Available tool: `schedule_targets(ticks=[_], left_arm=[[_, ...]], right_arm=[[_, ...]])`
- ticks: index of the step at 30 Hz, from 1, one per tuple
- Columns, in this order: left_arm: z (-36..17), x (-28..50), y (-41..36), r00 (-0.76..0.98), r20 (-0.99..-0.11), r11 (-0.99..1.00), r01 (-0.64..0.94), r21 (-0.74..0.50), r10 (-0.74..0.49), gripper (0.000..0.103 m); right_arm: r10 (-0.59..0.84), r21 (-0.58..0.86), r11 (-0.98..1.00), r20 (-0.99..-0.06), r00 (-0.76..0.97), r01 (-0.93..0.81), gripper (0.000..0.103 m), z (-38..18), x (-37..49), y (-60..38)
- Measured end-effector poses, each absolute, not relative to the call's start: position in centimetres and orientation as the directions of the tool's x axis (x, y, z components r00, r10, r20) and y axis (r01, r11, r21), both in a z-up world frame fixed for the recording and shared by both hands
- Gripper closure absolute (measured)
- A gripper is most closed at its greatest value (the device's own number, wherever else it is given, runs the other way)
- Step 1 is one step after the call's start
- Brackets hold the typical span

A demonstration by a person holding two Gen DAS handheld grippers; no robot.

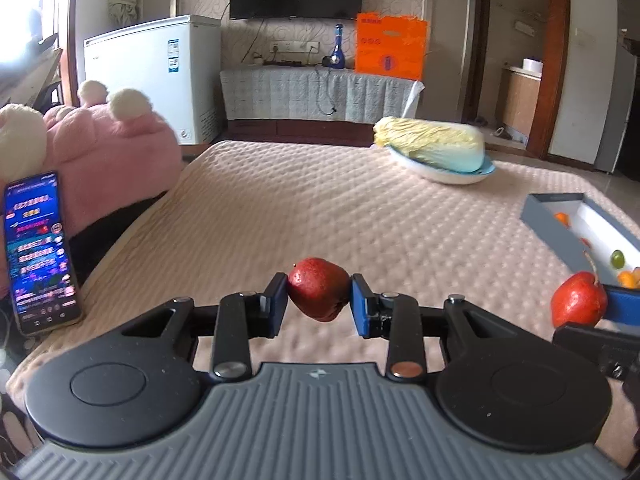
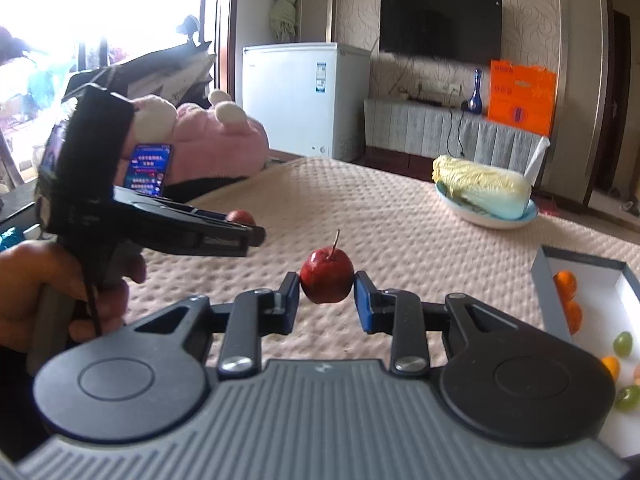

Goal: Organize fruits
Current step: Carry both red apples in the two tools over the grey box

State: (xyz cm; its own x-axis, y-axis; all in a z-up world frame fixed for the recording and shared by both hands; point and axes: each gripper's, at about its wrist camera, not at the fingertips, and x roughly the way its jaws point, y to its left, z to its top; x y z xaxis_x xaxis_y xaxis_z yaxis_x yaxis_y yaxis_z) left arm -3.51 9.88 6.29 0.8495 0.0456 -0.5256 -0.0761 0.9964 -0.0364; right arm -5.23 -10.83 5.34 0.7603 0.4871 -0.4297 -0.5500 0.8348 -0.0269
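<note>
Both tongs pinch fruit: left gripper (image 1: 319,292) clamps a small red fruit (image 1: 318,289) lying tilted, long axis slanted, no stem visible; right gripper (image 2: 327,285) clamps a stemmed red fruit (image 2: 326,276) upright, stem pointing up. Both are held in the air above the quilted bed cover's (image 1: 320,208) near edge. Step in hand looks like carry. Next move probably calls for swinging right over the grey box (image 2: 548,292) at the right edge, holding oranges (image 2: 565,283) and green grapes (image 2: 622,342), then releasing. Cabbage on a plate (image 2: 486,216) sits toward the far right corner.
</note>
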Motion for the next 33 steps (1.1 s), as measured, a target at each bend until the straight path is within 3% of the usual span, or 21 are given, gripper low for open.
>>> schedule_targets(ticks=[14,24,33], left_arm=[[7.8,0.1,2.2,0.845,-0.535,0.998,-0.035,-0.054,0.001,0.064],[8.0,3.1,-0.7,0.845,-0.534,0.999,-0.008,-0.054,-0.022,0.064],[7.8,4.4,-3.2,0.840,-0.535,0.996,0.066,-0.059,-0.087,0.064]], right_arm=[[0.513,-0.126,0.804,-0.348,0.785,-0.581,0.071,8.4,-4.3,-15.5],[0.473,-0.031,0.859,-0.335,0.815,-0.512,0.071,8.0,-4.0,-19.7],[0.407,-0.044,0.891,-0.363,0.838,-0.451,0.071,7.5,-4.3,-21.0]])
